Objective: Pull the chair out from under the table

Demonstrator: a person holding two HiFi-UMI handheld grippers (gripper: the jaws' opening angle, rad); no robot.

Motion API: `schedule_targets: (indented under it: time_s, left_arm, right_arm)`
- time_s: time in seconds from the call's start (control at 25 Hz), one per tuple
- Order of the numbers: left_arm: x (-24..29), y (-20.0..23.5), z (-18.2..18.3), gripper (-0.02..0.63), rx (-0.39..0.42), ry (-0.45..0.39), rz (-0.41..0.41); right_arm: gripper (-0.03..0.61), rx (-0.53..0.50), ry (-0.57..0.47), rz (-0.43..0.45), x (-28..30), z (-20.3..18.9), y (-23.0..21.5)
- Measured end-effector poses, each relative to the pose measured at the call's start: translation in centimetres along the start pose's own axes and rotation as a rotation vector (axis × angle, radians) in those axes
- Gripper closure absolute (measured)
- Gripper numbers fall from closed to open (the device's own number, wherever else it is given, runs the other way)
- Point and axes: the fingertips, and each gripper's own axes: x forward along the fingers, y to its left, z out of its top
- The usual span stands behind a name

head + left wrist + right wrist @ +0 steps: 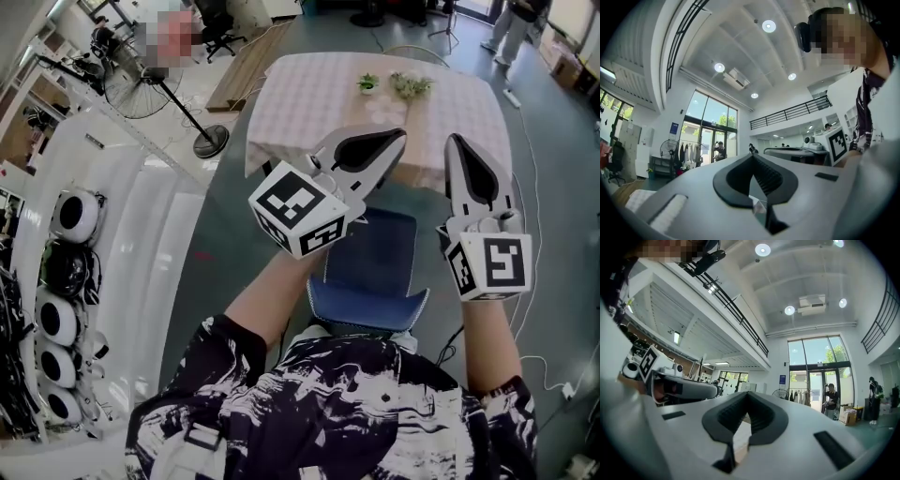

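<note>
The chair (373, 251) has a blue seat and stands on the grey floor (220, 246) straight in front of the person holding the tools. Its backrest is on the near side, and the far edge of its seat reaches the hanging hem of the cloth. Just beyond it is the counter (309, 103), covered with a pale checked cloth (469, 112), with 2 small green plants (394, 84) near its far edge.

Neither tool touches the chair. The left gripper (398, 137) is held up over the seat's left side. Its own view shows its fingers (769, 178) clenched tip to tip with nothing between them. The right gripper (457, 142) is raised beside it, a little apart, and its fingers (762, 416) are likewise pressed together on nothing. Each carries a marker cube (300, 212) near the wrist.

To the left, a standing fan (141, 86) rests on a round base. Another person (513, 26) stands at the far right of the room.
</note>
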Motion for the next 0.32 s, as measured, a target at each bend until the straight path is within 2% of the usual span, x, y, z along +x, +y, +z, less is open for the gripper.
schedule_targets:
  time_s: [0.32]
  left_arm:
    - [0.72, -0.53, 0.60, 0.612, 0.029, 0.011, 0.009]
  right_arm:
    - [0.575, -0.008, 0.005, 0.014, -0.42, 0.16, -0.86]
